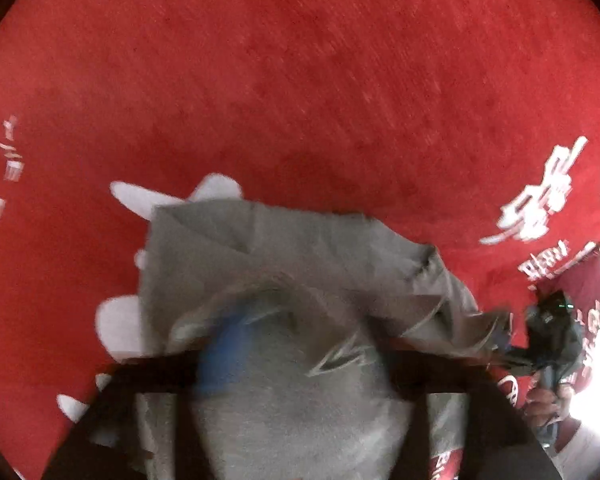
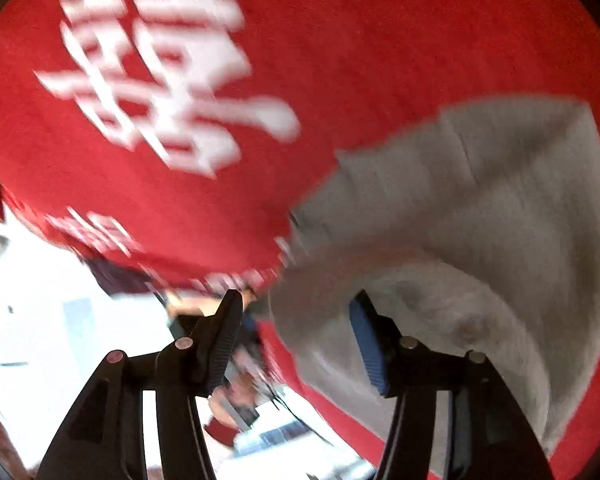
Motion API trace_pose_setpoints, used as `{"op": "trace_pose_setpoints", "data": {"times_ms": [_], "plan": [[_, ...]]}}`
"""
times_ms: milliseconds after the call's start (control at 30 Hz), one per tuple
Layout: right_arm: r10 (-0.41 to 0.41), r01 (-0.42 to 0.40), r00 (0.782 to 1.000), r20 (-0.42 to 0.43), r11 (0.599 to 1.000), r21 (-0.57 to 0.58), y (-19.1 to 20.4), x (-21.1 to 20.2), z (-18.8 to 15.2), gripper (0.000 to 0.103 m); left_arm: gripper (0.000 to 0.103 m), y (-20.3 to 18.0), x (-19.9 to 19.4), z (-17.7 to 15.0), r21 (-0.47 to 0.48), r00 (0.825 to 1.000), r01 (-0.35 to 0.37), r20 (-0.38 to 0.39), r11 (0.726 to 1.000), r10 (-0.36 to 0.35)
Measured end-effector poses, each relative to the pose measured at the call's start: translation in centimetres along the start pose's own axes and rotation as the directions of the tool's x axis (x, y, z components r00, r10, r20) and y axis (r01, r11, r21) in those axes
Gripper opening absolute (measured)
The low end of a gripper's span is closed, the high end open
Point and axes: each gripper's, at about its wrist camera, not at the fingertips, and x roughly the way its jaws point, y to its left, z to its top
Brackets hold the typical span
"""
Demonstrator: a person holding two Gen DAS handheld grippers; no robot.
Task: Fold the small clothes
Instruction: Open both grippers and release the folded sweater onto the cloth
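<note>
- Grey garment (image 1: 284, 264): lies rumpled on the red printed cloth (image 1: 300, 80), draped over the left gripper (image 1: 296, 360), long axis running left to right across that gripper.
- Left gripper: nearer; fingers buried in the fabric, blue pad (image 1: 224, 352) showing; closure cannot be told.
- Right gripper (image 2: 296, 340): jaws wide, holding nothing; the grey garment (image 2: 480, 220) lies just right of its blue pad (image 2: 368, 348); tilted, blurred.

White characters are printed on the red cloth (image 2: 340, 60) ahead of the right gripper (image 2: 300, 344), too blurred to read.
</note>
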Motion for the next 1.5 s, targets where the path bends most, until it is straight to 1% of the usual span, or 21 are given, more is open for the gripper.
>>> {"op": "trace_pose_setpoints", "data": {"times_ms": [67, 100, 167, 200, 267, 300, 333, 400, 467, 567, 600, 633, 767, 867, 933, 1000, 1067, 1167, 1267, 1367, 1500], "plan": [[0.009, -0.010, 0.997, 0.072, 1.000, 0.019, 0.2, -0.9, 0.7, 0.061, 0.087, -0.2, -0.5, 0.3, 0.013, 1.000, -0.024, 0.020, 1.000, 0.024], [-0.017, 0.016, 0.996, 0.084, 1.000, 0.016, 0.4, -1.1, 0.9, 0.061, 0.087, -0.3, -0.6, 0.3, 0.013, 0.999, -0.032, 0.018, 0.999, 0.031], [-0.125, 0.128, 0.989, 0.075, 0.991, -0.043, 1.5, -1.1, 0.8, 0.061, 0.087, -0.5, -0.6, 0.2, 0.024, 0.999, -0.046, 0.012, 0.999, 0.045], [-0.216, 0.222, 0.974, 0.066, 0.970, -0.101, 2.4, -1.1, 0.3, 0.061, 0.087, -0.8, -0.5, 0.0, 0.045, 0.998, -0.064, 0.005, 0.997, 0.064], [-0.346, 0.351, 0.936, 0.058, 0.917, -0.192, 3.5, -0.8, -0.5, 0.061, 0.087, -1.3, -0.4, -0.3, 0.081, 0.996, -0.087, -0.007, 0.993, 0.087], [-0.426, 0.425, 0.903, 0.056, 0.869, -0.254, 4.1, -0.3, -1.1, 0.061, 0.087, -1.7, 0.0, -0.7, 0.103, 0.995, -0.093, -0.017, 0.990, 0.095], [-0.480, 0.475, 0.875, 0.059, 0.830, -0.291, 4.4, 0.1, -1.4, 0.060, 0.087, -2.0, 0.4, -0.8, 0.118, 0.995, -0.095, -0.030, 0.989, 0.099], [-0.547, 0.532, 0.835, 0.059, 0.776, -0.340, 4.6, 1.2, -1.7, 0.058, 0.087, -2.9, 2.0, -1.3, 0.147, 0.992, -0.098, -0.065, 0.984, 0.109], [-0.583, 0.570, 0.809, 0.075, 0.748, -0.341, 4.3, 1.9, -1.7, 0.058, 0.087, -3.4, 3.4, -1.5, 0.161, 0.990, -0.106, -0.075, 0.981, 0.119], [-0.596, 0.581, 0.801, 0.053, 0.754, -0.308, 3.2, 3.0, -1.7, 0.058, 0.087, -3.4, 5.3, -1.0, 0.140, 0.984, -0.158, -0.056, 0.977, 0.167], [-0.616, 0.599, 0.786, 0.050, 0.741, -0.303, 2.8, 3.2, -1.7, 0.058, 0.087, -3.0, 5.9, -0.7, 0.121, 0.979, -0.188, -0.051, 0.975, 0.195], [-0.629, 0.612, 0.775, 0.051, 0.729, -0.307, 2.2, 3.2, -1.7, 0.054, 0.087, -2.4, 6.1, -0.3, 0.102, 0.976, -0.204, -0.051, 0.974, 0.210], [-0.629, 0.619, 0.774, 0.074, 0.726, -0.301, 2.1, 2.7, -1.3, 0.048, 0.087, 0.1, 6.3, 1.2, 0.033, 0.957, -0.288, -0.032, 0.957, 0.289], [-0.668, 0.665, 0.736, 0.113, 0.681, -0.307, 2.7, 1.5, -1.2, 0.050, 0.087, 1.9, 4.8, 1.9, 0.004, 0.951, -0.307, -0.029, 0.952, 0.307], [-0.661, 0.659, 0.741, 0.115, 0.685, -0.310, 2.9, 0.5, -1.4, 0.050, 0.087, 2.5, 3.4, 1.6, 0.027, 0.947, -0.319, -0.031, 0.947, 0.319], [-0.642, 0.638, 0.760, 0.106, 0.705, -0.309, 3.0, -0.7, -2.2, 0.051, 0.087, 2.6, 2.2, 0.8, 0.067, 0.948, -0.315, -0.033, 0.947, 0.318], [-0.619, 0.612, 0.780, 0.087, 0.729, -0.307, 2.9, -1.9, -3.3, 0.051, 0.087, 2.8, 0.9, -0.7, 0.105, 0.956, -0.280, -0.060, 0.954, 0.287], [-0.621, 0.604, 0.782, 0.053, 0.734, -0.311, 2.3, -3.2, -6.2, 0.051, 0.087, 3.6, -0.6, -3.2, 0.103, 0.972, -0.176, -0.138, 0.979, 0.189], [-0.647, 0.619, 0.762, 0.021, 0.718, -0.319, 1.1, -4.5, -9.3, 0.051, 0.087, 4.2, -1.7, -6.4, 0.091, 0.973, -0.108, -0.193, 0.990, 0.124], [-0.662, 0.634, 0.749, 0.001, 0.717, -0.288, -0.3, -5.6, -11.8, 0.051, 0.087, 4.6, -2.3, -9.5, 0.080, 0.967, -0.079, -0.235, 0.994, 0.096], [-0.669, 0.644, 0.743, -0.019, 0.723, -0.249, -2.1, -6.6, -13.8, 0.051, 0.087, 4.0, -1.6, -11.3, 0.087, 0.961, -0.074, -0.260, 0.994, 0.094]]}}
